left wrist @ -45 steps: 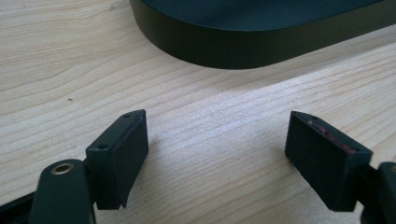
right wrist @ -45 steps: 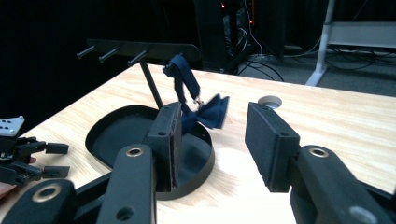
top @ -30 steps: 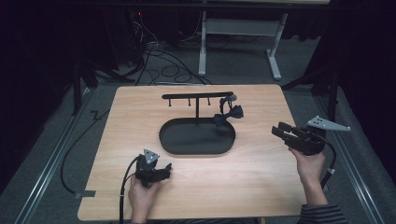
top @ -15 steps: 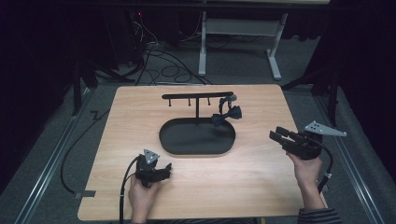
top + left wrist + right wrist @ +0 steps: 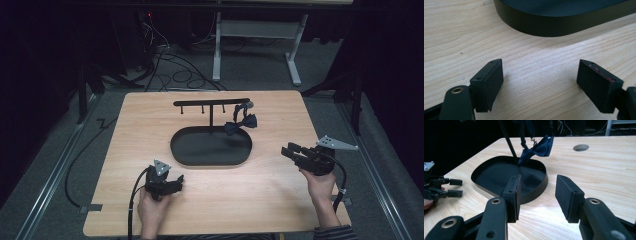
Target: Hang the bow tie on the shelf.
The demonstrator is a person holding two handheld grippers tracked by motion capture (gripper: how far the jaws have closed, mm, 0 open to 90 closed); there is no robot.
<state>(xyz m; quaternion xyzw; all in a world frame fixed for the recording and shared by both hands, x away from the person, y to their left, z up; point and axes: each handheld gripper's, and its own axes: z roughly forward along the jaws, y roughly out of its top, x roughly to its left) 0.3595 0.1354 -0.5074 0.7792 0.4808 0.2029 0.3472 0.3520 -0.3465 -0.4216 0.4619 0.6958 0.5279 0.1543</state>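
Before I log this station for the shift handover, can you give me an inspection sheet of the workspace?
Surface: pale wooden table top, bare grain, with a round hole near one edge.
Job's things: black oval metal tray with a T-shaped hook stand; dark blue fabric bow tie hangs from the stand's right end, above the tray.
Clutter: nothing seen.
Grippers: left gripper open, empty, low on the table; right gripper open, empty, near the table's right edge.
Cables: each gripper's cable trails towards the person; loose leads on the floor beyond.
Surroundings: dark room, grey floor, white desk frame behind.
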